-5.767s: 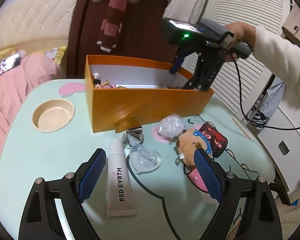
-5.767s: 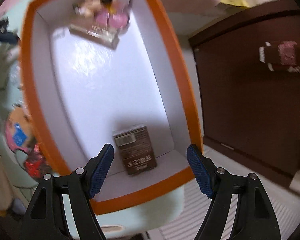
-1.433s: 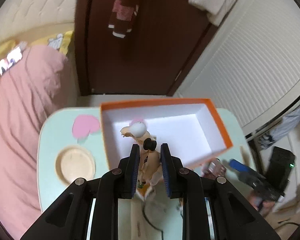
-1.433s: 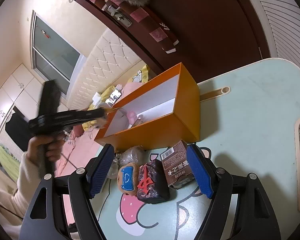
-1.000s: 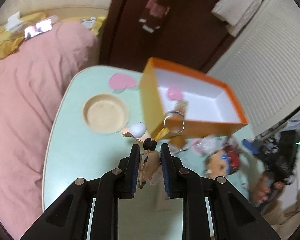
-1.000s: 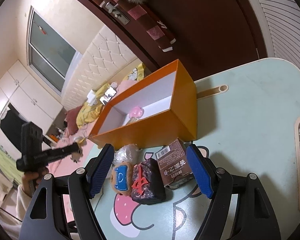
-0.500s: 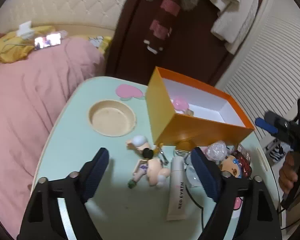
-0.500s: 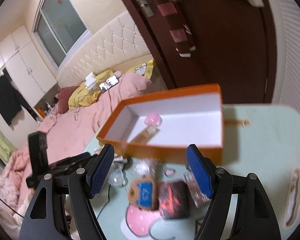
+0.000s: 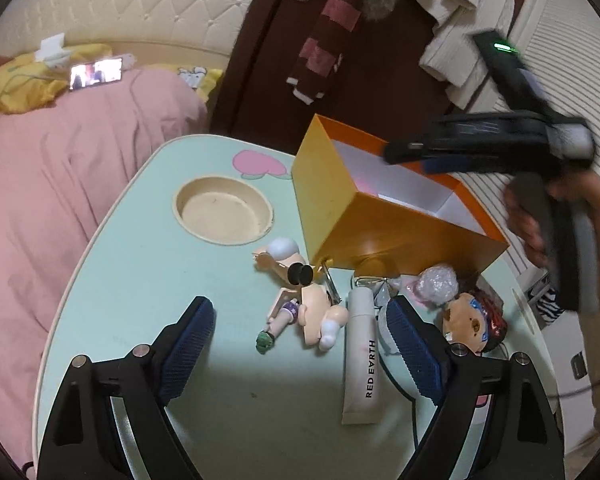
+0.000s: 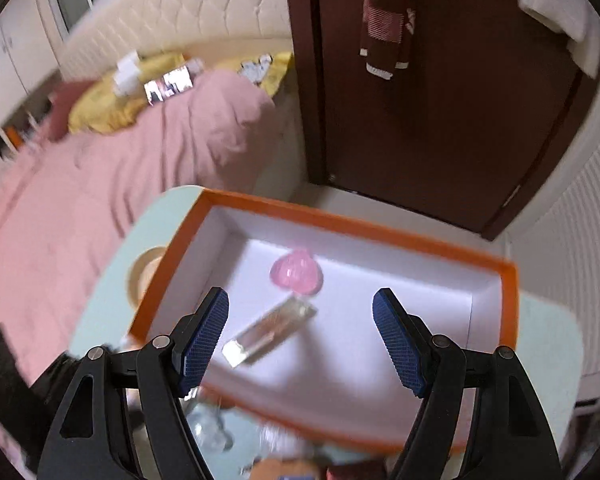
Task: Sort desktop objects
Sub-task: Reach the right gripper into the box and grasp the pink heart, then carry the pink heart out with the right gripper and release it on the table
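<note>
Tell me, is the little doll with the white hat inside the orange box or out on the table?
Out. The doll lies on its side on the green table, just in front of the orange box, beside the white tube.

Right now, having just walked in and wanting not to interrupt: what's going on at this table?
A person is sorting small items around an orange box. The left hand-held gripper, jaws just opened and empty, hovers over a doll figurine lying on the table. The right hand-held gripper, open and empty, hangs above the box.

Orange box (image 9: 384,236) with white inside on mint-green table (image 9: 140,264)
</note>
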